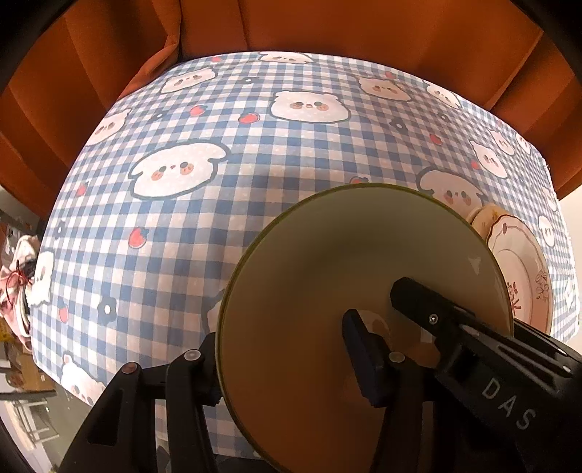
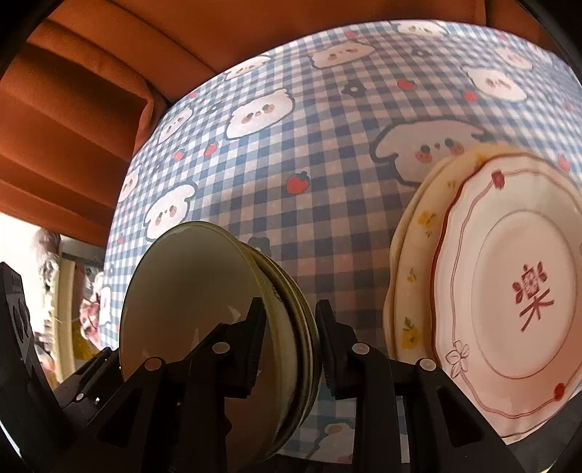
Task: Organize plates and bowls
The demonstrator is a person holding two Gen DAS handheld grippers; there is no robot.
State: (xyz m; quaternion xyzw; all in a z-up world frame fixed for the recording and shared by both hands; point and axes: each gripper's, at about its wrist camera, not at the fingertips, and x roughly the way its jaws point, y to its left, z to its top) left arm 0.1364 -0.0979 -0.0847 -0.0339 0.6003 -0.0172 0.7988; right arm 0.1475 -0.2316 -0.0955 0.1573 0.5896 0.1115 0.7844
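Bowls [image 2: 203, 309] nested near-left on checked tablecloth [image 2: 327, 182], right gripper [image 2: 287, 345] jaws straddling their rims, contact unclear, left gripper [image 1: 280, 349] straddling the near rim, grip unclear, plates [image 2: 509, 291] stacked right.

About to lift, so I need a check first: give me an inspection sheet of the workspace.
Surface: checked tablecloth with bear prints, lying flat.
Job's things: nested bowls; stacked plates beside them, not touching.
Clutter: pink cloth bundle beyond the table's edge.
Grippers: left gripper jaws wide across the bowls' rim, not pressing; right gripper jaws astride the rim, grip unconfirmed.
Cables: nothing seen.
Surroundings: orange sofa behind the table.
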